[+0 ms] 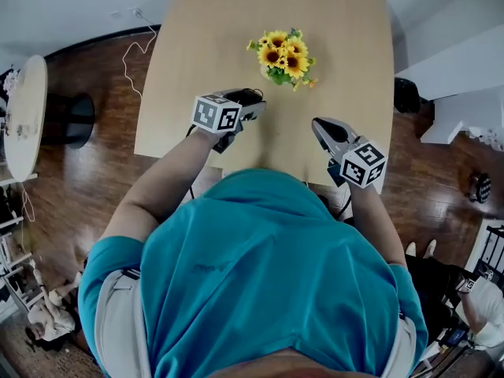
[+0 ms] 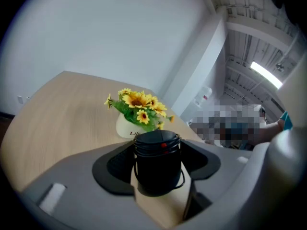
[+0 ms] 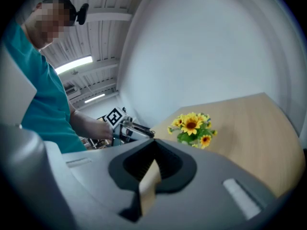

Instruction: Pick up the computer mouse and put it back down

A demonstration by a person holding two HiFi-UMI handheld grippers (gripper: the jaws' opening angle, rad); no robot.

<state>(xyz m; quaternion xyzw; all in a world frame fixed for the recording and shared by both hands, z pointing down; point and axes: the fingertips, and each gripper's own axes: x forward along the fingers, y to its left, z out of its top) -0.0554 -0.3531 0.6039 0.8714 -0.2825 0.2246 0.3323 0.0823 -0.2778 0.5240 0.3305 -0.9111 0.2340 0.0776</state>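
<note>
The computer mouse [image 1: 247, 96] is black, with its cable wound round it and a red dot on top. My left gripper [image 1: 250, 105] is shut on it over the near left part of the light wooden table [image 1: 205, 30]. In the left gripper view the mouse [image 2: 157, 152] fills the gap between the dark pads of the left gripper [image 2: 157, 169]. Whether the mouse touches the table I cannot tell. My right gripper [image 1: 319, 126] hovers at the table's near edge, shut and holding nothing. In the right gripper view the tan pads of the right gripper [image 3: 152, 169] meet.
A white pot of sunflowers [image 1: 283, 56] stands mid-table, just beyond both grippers, and shows as sunflowers [image 2: 138, 110] and sunflowers [image 3: 193, 128] in the gripper views. A round white side table [image 1: 24, 116] and a white cable [image 1: 134, 50] are on the left; white furniture [image 1: 465, 109] stands on the right.
</note>
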